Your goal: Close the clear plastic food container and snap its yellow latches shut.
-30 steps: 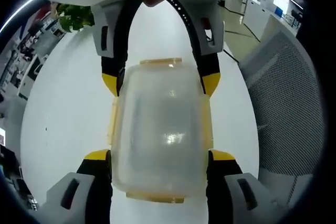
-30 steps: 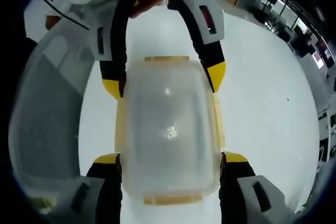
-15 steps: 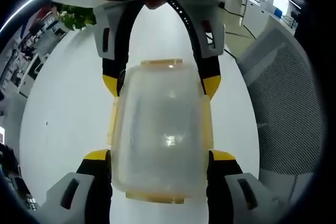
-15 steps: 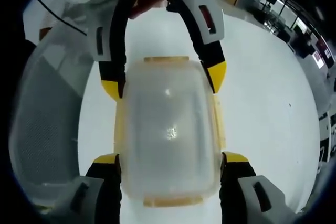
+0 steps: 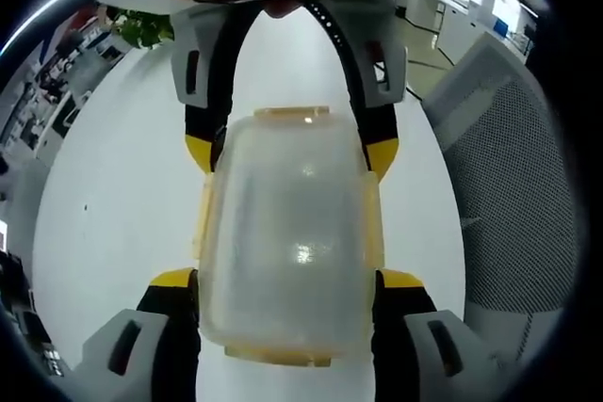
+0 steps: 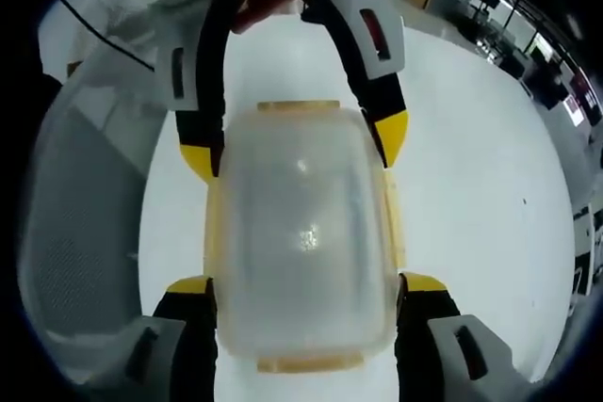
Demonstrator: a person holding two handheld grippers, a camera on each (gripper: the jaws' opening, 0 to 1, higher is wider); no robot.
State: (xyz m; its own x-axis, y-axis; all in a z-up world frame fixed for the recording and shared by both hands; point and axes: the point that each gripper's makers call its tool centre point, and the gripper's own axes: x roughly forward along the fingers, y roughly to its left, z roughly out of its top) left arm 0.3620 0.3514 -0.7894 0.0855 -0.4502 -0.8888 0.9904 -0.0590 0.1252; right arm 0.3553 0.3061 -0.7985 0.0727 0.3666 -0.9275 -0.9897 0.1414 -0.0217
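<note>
The clear plastic food container [image 5: 287, 237] lies lid-on upon the white surface [image 5: 113, 204], held from opposite ends: the left gripper [image 5: 287, 281] has its yellow-tipped fingers [image 5: 174, 281] set against the container's two long sides, and the right gripper [image 6: 303, 286] brackets the same box [image 6: 303, 233] likewise, so both pairs of fingers stand as wide as the container between them. To do this step well, I judge each pair should squeeze evenly and squarely on the yellow latches [image 5: 201, 218] along the sides, keeping the box flat so it neither tips nor slides, until they click home. No brand, label or writing can be read on the container or either gripper.
</note>
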